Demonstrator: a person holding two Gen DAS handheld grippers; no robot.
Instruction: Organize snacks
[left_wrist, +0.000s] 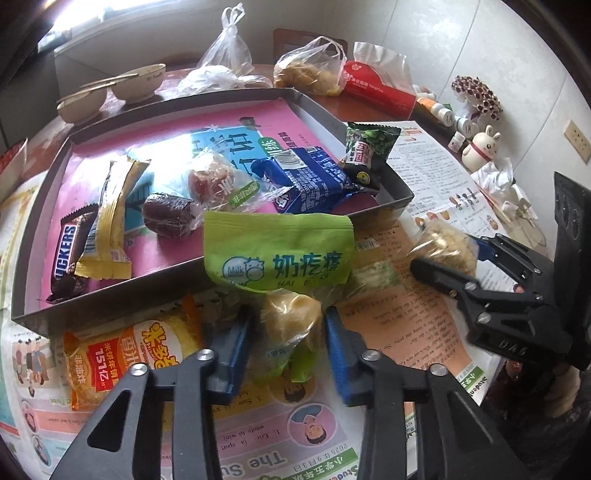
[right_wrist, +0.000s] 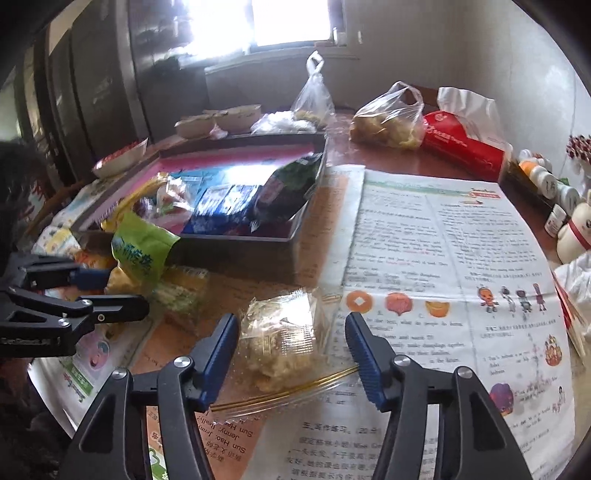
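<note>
A shallow grey tray (left_wrist: 33, 314) with a pink lining holds several snacks: a Snickers bar (left_wrist: 68, 254), a blue packet (left_wrist: 306, 181) and a dark green packet (left_wrist: 365, 155). My left gripper (left_wrist: 288, 350) is open around a green milk-candy pouch (left_wrist: 277, 254) that leans on the tray's near edge. My right gripper (right_wrist: 291, 354) is open around a clear-wrapped crispy snack (right_wrist: 280, 339) lying on the newspaper; that snack also shows in the left wrist view (left_wrist: 447, 247). An orange rice-cracker pack (left_wrist: 122, 354) lies left of my left gripper.
Newspaper (right_wrist: 424, 258) covers the table. Behind the tray stand bowls with chopsticks (left_wrist: 136, 83), tied plastic bags (left_wrist: 310, 70) and a red tissue pack (left_wrist: 380, 88). Small bottles and a rabbit figurine (left_wrist: 480, 147) line the right wall.
</note>
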